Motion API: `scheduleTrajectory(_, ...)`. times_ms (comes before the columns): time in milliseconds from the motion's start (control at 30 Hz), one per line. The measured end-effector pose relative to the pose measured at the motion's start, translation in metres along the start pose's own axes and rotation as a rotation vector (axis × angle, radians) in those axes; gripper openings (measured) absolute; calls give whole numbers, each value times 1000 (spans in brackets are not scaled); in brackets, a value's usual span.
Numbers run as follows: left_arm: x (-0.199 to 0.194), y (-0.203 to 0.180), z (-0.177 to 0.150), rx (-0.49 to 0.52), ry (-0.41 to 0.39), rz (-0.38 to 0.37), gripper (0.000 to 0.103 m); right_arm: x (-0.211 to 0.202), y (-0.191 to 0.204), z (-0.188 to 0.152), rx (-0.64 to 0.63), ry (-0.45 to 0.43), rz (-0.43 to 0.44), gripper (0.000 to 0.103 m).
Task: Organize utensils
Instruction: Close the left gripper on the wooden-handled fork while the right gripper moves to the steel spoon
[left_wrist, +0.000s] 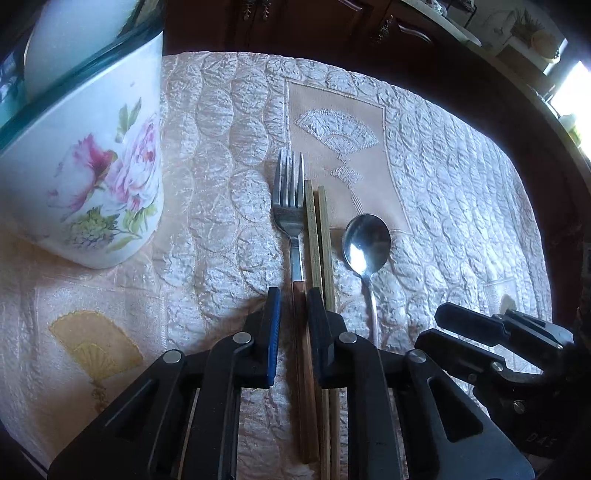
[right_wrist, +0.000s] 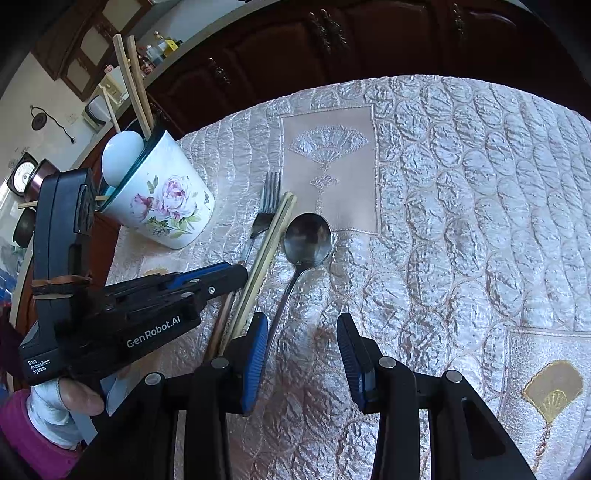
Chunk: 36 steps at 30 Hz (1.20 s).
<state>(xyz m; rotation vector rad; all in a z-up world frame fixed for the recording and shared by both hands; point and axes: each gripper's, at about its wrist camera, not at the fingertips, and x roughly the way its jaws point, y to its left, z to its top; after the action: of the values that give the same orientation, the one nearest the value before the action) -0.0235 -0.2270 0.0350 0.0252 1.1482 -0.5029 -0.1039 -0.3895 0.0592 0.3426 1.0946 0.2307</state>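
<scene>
Left wrist view: left gripper (left_wrist: 294, 295) fingers close around the fork (left_wrist: 290, 206) handle, contact unclear; chopsticks (left_wrist: 319, 236) beside fork, spoon (left_wrist: 365, 243) beyond, floral cup (left_wrist: 92, 177) opposite.
Right wrist view: right gripper (right_wrist: 302, 325) fingers apart, empty, near spoon handle.

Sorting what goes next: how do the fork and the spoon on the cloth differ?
The fork has a wooden handle; the spoon is all metal. The fork's handle lies between the left gripper's jaws; the spoon lies free, beside the open right gripper. Both lie flat, heads pointing away.
</scene>
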Motion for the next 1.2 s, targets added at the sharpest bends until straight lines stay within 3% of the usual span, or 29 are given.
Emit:
scheduleTrajectory(433,6,-3,1,6,5,26,12,1,-7,-1,9,4,2,38)
scheduleTrajectory(533,5,-1,1,0,-5,25,6,2,-5,-1,8,4,5,38)
scheduleTrajectory(700,-7,19,-7,-46,-21,33,6,1,3,6,-15,-8,19,38)
scheduleTrajectory(900,-28,56,-28,-108,-24,54,6,19,20,23,-57,0,33,28)
scheduleTrajectory(1200,-38,68,-51,-135,-30,45,6,61,42,43,-106,32,-105,27)
